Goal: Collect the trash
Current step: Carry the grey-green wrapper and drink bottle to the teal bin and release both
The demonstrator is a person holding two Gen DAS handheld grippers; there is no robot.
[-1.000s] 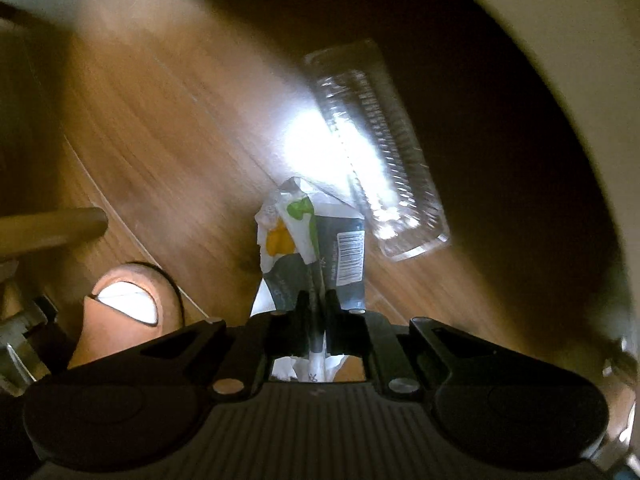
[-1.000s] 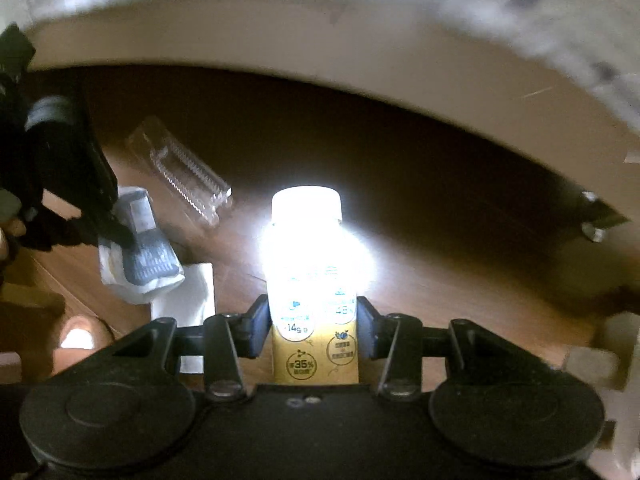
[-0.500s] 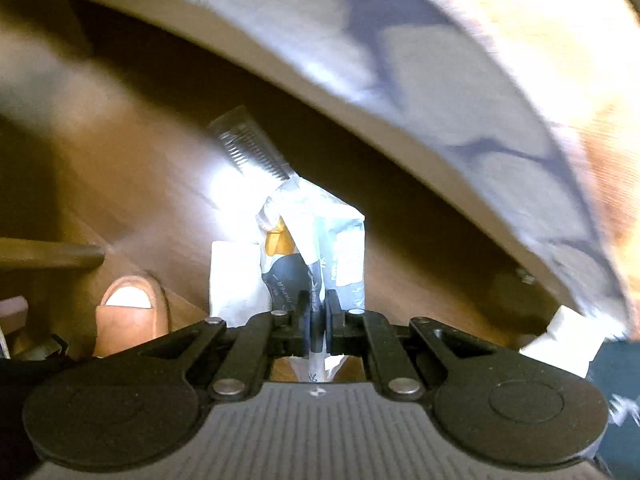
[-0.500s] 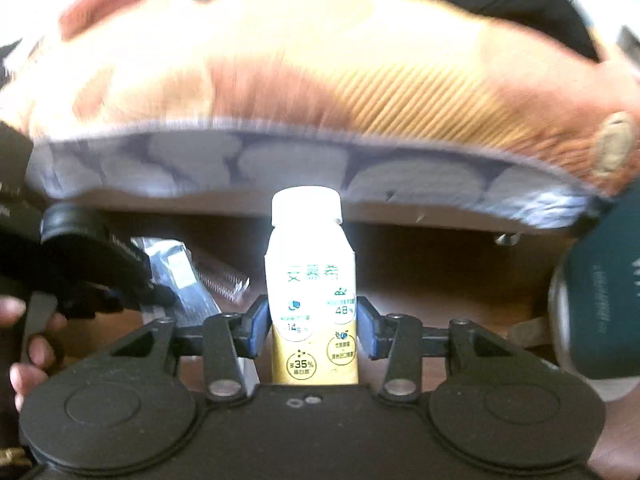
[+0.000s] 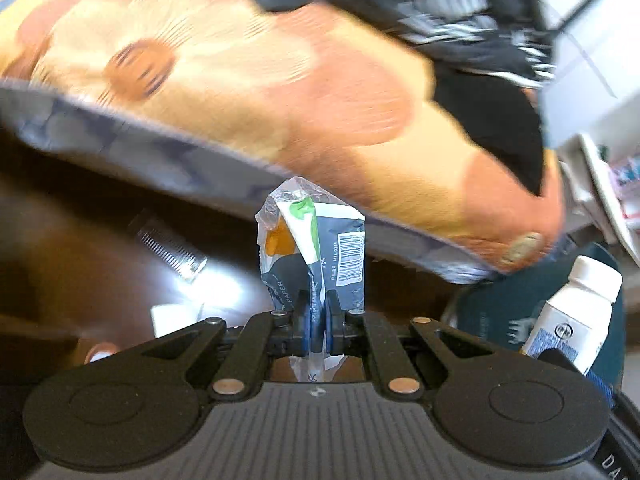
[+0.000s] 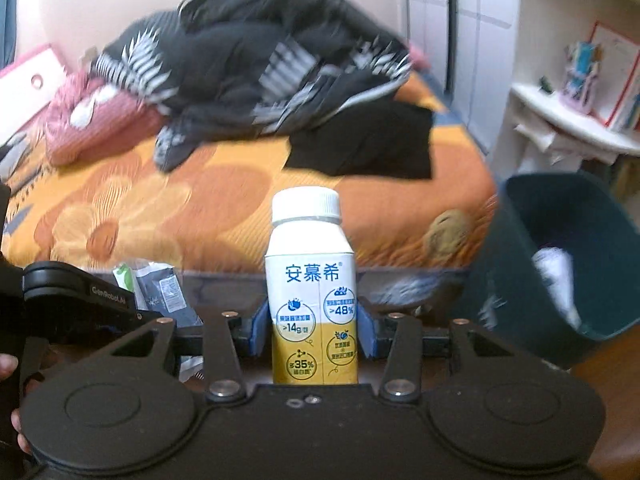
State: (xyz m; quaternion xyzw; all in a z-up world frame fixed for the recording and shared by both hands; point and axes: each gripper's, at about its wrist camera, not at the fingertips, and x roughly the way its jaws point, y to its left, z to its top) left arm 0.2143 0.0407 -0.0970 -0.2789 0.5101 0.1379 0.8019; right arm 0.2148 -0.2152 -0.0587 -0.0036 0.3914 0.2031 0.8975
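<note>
Crumpled wrapper point(image 5: 312, 248) pinched in left gripper point(image 5: 319, 312) jaws, drink bottle point(image 6: 311, 292) clamped in right gripper point(image 6: 310, 330) jaws, both held aloft beside bed point(image 6: 240, 216); carrying step, next likely release over dark bin point(image 6: 568, 264).

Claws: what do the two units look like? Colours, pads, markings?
Both are matte black, with two round discs, linkage arms and silver pivot pins. The left claw has a ribbed grey centre plate and blue pads. The right claw has blue pads and a smooth black plate. White lettering marks the left claw's side.
</note>
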